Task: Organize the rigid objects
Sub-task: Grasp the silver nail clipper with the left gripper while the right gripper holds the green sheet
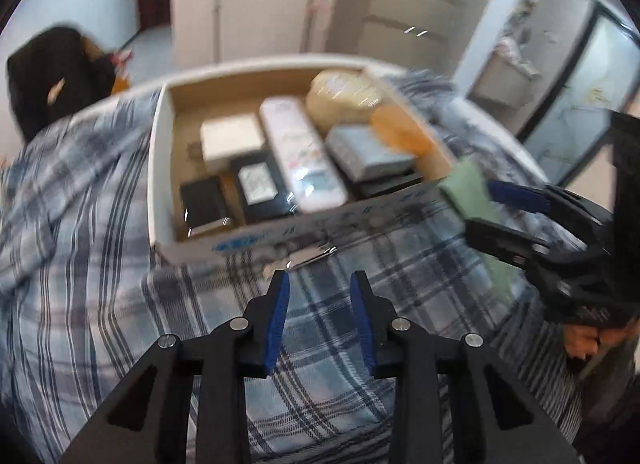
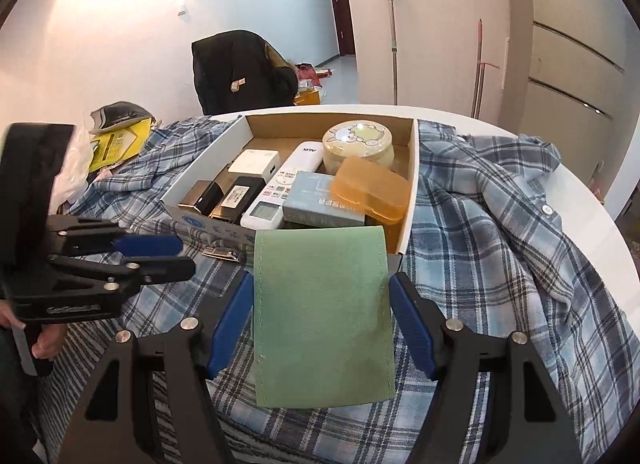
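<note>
**Green pouch clamped in right gripper, just short of the box**

Green pouch [image 2: 322, 316] sits flat between the blue pads of the right gripper [image 2: 322, 288]; both pads press on its long edges, so the jaws are closed on it. Its far edge overlaps the near wall of the cardboard box [image 2: 412, 184] in the right wrist view, at the box's near right corner. From the left wrist view the pouch [image 1: 466, 188] sticks out of the right gripper [image 1: 476, 206] beside that same corner, outside the box.

Box contents, as far as readable: white remote control [image 2: 280, 190] running lengthwise down the middle; round cream tin [image 2: 358, 144] in the far right corner; translucent orange case [image 2: 370, 188] lying partly on a grey-blue flat box [image 2: 320, 198]; small white box [image 2: 256, 162] at far left; two dark blocks [image 2: 228, 196] at near left. Left wrist view is motion-blurred, so the labels are unreadable there.

Left gripper [image 1: 320, 282] holds nothing: its jaws stand a narrow gap apart, and only the plaid cloth [image 1: 100, 204] shows between them. It points down at the cloth just in front of the box's near wall. A small shiny metal clip [image 2: 222, 253] lies on the cloth against that wall, just beyond the left fingertips.

Box stands on the plaid cloth, which is spread over a white round table [image 2: 580, 188]. A person's hand [image 2: 46, 342] grips the left gripper's handle.
</note>
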Demonstrator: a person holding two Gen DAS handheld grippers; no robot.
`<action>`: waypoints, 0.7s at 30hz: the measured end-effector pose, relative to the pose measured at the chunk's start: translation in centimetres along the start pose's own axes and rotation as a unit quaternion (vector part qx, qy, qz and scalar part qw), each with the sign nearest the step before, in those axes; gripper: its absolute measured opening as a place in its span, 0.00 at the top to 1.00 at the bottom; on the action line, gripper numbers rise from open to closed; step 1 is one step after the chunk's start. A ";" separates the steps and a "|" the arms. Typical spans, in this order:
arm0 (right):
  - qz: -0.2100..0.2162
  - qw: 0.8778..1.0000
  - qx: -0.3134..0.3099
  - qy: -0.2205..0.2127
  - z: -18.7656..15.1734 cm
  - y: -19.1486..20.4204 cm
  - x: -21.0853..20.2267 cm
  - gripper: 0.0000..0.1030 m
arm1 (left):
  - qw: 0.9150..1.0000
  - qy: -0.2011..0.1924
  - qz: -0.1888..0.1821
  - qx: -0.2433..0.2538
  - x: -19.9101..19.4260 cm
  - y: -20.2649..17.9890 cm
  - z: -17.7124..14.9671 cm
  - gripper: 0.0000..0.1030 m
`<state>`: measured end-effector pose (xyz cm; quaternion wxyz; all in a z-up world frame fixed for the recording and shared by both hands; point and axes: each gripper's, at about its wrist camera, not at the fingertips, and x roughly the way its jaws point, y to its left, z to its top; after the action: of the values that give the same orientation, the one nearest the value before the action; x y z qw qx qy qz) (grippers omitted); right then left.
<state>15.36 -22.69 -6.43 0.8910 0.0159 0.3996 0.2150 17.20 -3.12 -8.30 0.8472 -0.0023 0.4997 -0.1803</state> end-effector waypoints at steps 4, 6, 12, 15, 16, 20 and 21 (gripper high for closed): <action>0.002 1.000 0.003 0.004 -0.2 -0.3 0.2 0.33 | 0.999 0.009 0.032 -0.038 0.7 0.1 0.7 0.64; 0.003 1.000 0.002 0.003 -0.2 -0.3 0.0 0.33 | 0.998 0.006 0.058 -0.040 0.7 -0.3 0.9 0.21; -0.002 1.000 0.001 -0.004 -0.3 -0.5 -0.4 0.33 | 0.998 0.009 0.030 -0.057 0.7 -0.5 1.5 0.17; -0.002 1.000 0.003 -0.004 -0.3 -0.6 -0.4 0.33 | 0.997 0.031 0.019 -0.073 1.4 -0.5 1.9 0.42; -0.002 1.000 0.003 -0.005 -0.3 -0.6 -0.5 0.33 | 0.996 0.042 0.021 -0.075 1.7 -0.6 2.0 0.50; -0.003 1.000 0.001 -0.006 -0.3 -0.6 -0.6 0.33 | 0.994 0.050 0.020 -0.091 2.8 -0.2 2.5 0.53; -0.003 1.000 0.001 -0.007 -0.3 -0.6 -0.6 0.33 | 0.994 0.048 0.025 -0.092 2.8 -0.1 2.6 0.53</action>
<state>15.00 -23.55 -6.33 0.8943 0.0164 0.3938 0.2118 20.64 -4.52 -9.35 0.8224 -0.0591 0.5545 -0.1123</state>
